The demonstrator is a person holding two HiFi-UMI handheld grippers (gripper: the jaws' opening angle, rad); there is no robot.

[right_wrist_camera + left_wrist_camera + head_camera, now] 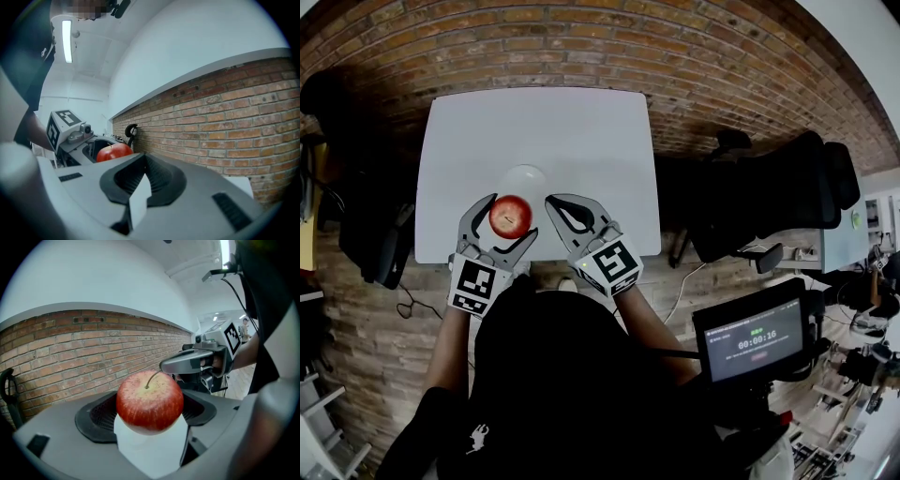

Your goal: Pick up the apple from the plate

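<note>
A red apple [510, 216] is clamped between the jaws of my left gripper [513, 217], lifted above the near edge of the white table [553, 122]. The small white plate [525, 176] lies just beyond it with nothing on it. The left gripper view has the apple [150, 401] stem-up between the two dark pads [101, 416]. My right gripper [553, 204] hovers just right of the apple, shut with nothing in it. In the right gripper view, its jaws meet [140, 180], with the apple [114, 152] and left gripper [70, 129] off to the left.
The floor around the table is brick. A black chair [366, 234] stands left of the table and another black chair [769, 202] to its right. A small screen [752, 339] sits near the person's right side.
</note>
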